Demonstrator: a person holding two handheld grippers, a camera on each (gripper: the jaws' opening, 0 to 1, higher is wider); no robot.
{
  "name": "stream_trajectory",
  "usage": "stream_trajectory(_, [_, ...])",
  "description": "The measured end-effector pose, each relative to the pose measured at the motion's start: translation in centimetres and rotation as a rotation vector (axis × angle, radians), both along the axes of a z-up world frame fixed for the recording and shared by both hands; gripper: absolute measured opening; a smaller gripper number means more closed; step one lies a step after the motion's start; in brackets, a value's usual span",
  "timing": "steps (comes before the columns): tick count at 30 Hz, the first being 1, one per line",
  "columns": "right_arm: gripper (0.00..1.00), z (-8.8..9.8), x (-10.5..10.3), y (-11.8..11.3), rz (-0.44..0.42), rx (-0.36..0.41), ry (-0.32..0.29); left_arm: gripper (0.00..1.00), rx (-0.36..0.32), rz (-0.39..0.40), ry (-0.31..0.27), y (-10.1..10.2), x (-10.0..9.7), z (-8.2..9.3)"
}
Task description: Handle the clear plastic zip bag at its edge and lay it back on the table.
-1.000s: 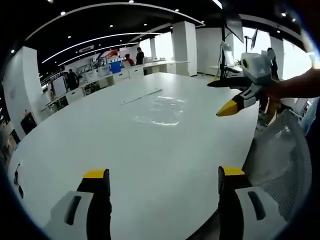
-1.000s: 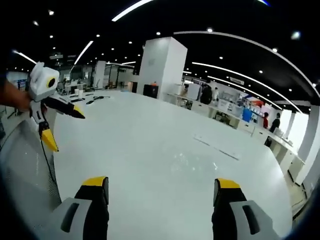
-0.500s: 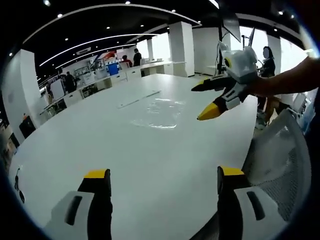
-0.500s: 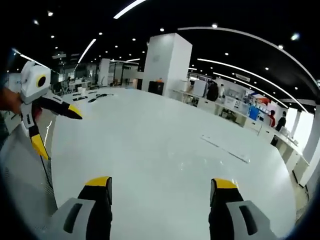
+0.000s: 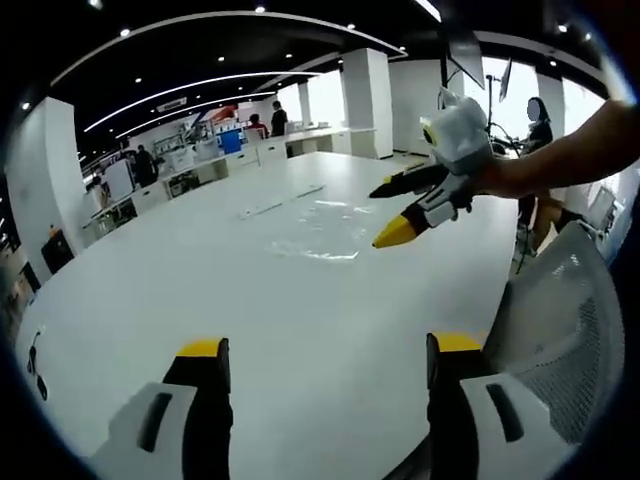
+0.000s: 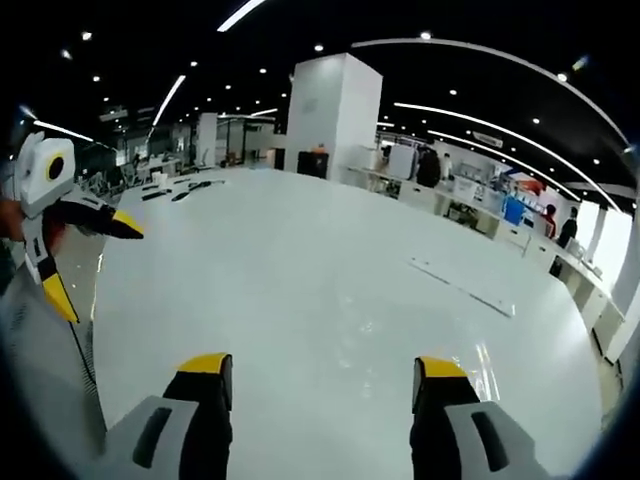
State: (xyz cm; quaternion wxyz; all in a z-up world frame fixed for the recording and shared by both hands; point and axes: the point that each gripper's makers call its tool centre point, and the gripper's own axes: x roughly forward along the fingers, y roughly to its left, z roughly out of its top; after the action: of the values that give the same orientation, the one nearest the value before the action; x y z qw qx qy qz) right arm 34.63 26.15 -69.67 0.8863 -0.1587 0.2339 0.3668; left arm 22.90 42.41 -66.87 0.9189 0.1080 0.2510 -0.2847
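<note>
One clear plastic zip bag (image 5: pixel 318 226) lies flat on the broad white table (image 5: pixel 150 300), so see-through that it reads mostly as a glossy, wrinkled patch with bright creases and a sharper lower edge. In the left gripper view it sits well ahead of the yellow-tipped fingers (image 5: pixel 203 352), between their two lines and nearer the right one. A thin clear strip (image 5: pixel 283 199) lies on the table just beyond the bag.

In the left gripper view the left gripper (image 5: pixel 322 350) has its jaws spread wide, with nothing between them. The right gripper (image 5: pixel 388 212), held in a person's hand (image 5: pixel 500 176), hovers just beside the bag's right edge, jaws parted and empty. A grey mesh chair back (image 5: pixel 560 340) stands to the right of the left gripper's fingers.

In the right gripper view the right gripper (image 6: pixel 322 363) shows wide jaws over the table, faint glints of the bag (image 6: pixel 420 345) just ahead.
</note>
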Motion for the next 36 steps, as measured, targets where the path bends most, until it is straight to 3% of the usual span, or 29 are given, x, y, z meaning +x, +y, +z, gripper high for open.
stream_trajectory(9, [0.61, -1.8, 1.5, 0.5, 0.014, -0.066, 0.031, 0.78, -0.011, 0.022, -0.002, 0.1, 0.2, 0.1])
stream_trajectory(20, [0.47, -3.2, 1.7, 1.0, 0.019, -0.112, 0.075, 0.74, -0.009, 0.027, -0.01, 0.7, 0.4, 0.4])
stream_trajectory(25, [0.43, -3.8, 2.1, 1.1, -0.008, -0.096, 0.112, 0.73, -0.008, 0.027, -0.009, 0.6, 0.4, 0.6])
stream_trajectory(36, [0.3, -4.9, 3.2, 2.2, -0.027, -0.123, 0.135, 0.69, -0.01, 0.004, 0.002, -0.1, 0.3, 0.6])
